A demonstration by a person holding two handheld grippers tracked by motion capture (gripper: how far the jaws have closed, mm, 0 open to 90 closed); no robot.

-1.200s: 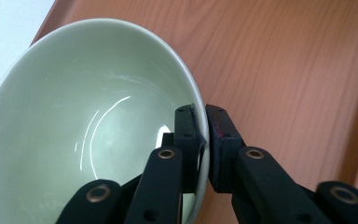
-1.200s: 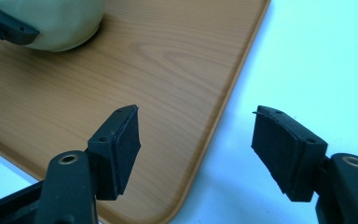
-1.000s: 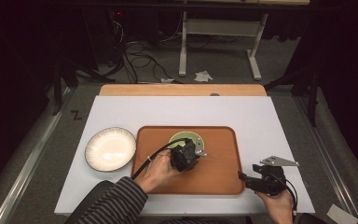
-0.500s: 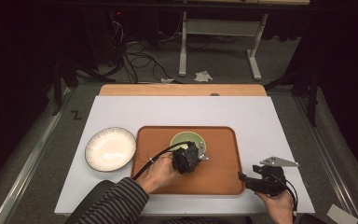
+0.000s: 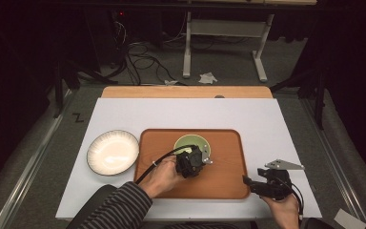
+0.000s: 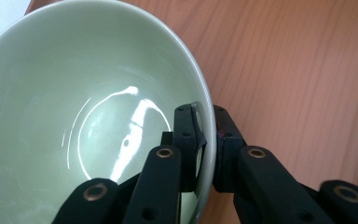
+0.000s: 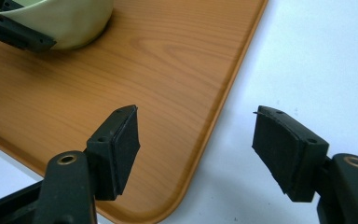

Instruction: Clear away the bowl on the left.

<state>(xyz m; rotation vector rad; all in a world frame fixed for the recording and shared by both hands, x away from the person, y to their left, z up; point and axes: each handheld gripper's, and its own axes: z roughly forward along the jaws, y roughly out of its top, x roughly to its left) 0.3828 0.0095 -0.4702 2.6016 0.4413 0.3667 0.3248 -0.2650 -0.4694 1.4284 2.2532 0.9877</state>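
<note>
Green bowl [image 5: 192,143] stands on the wooden tray [image 5: 228,167], toward the far edge of the tray and close to its middle, and the tray lies on the white bench [image 5: 171,114] near the front edge. The left claw [image 5: 201,157] is clamped on the near rim of this bowl: in the left gripper view one jaw is inside the bowl [image 6: 74,116] and the other is outside, and the thin wall is pressed between them. The inside of the bowl is glossy and holds nothing that I can see. The left hand [image 5: 161,176], with a striped sleeve [image 5: 119,210] behind it, comes in from the front edge of the bench. The right claw [image 5: 246,181] rests low at the front right corner of the tray, and its jaws are wide apart with nothing between them. In the right gripper view one jaw is over the tray [image 7: 121,70] and the other is over the white bench [image 7: 317,56], so the rounded corner of the tray lies between them. A white plate with a dark rim [image 5: 113,152] sits on the bench just beside the left edge of the tray.
</note>
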